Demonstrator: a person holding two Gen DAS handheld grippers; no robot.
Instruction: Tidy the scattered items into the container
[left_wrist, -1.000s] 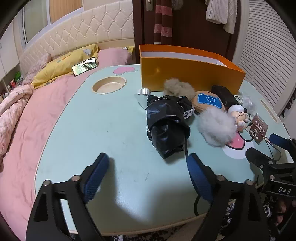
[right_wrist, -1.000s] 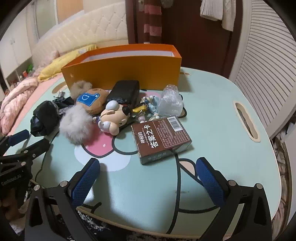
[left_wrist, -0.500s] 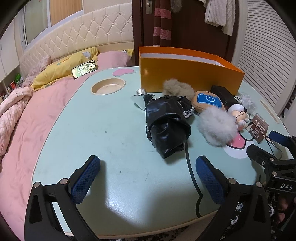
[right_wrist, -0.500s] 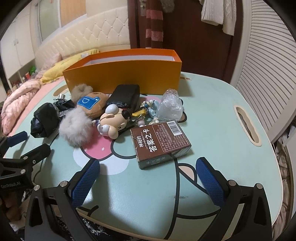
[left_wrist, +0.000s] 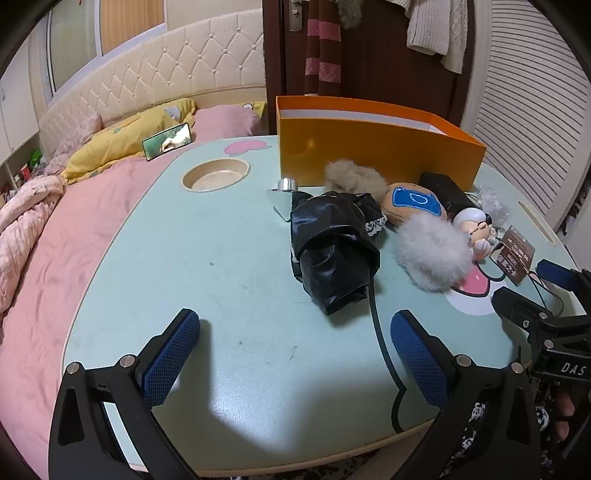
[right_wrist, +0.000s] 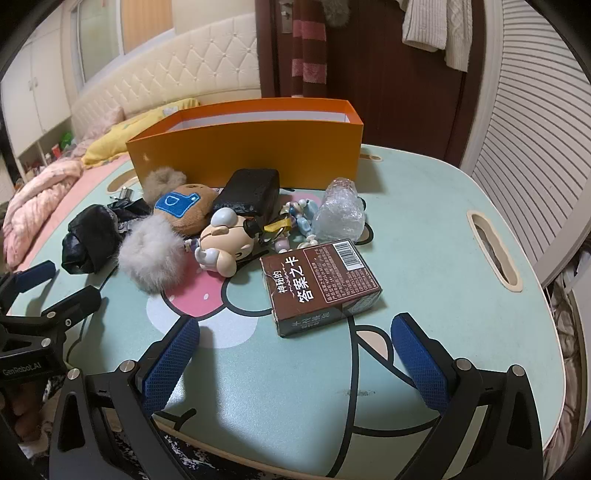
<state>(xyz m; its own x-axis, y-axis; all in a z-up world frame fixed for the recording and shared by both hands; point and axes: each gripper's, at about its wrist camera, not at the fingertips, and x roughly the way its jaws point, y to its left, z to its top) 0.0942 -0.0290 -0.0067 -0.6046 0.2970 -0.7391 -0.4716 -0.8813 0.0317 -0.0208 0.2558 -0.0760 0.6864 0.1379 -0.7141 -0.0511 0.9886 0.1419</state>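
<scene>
An orange box stands at the back of the mint table. In front of it lie a black bundle, a grey fur ball, a brown plush, a doll figure, a black case, a clear plastic lump and a brown card box. My left gripper is open and empty, near the front edge, before the black bundle. My right gripper is open and empty, just before the card box.
The table stands on a bed with pink bedding to the left. It has a round cup recess at the back left and a handle slot at the right. A slatted door is on the right.
Both grippers have drawn back and risen slightly, so the objects sit a little farther off. The left jaws opened wider a second ago. Nothing on the table has moved.
</scene>
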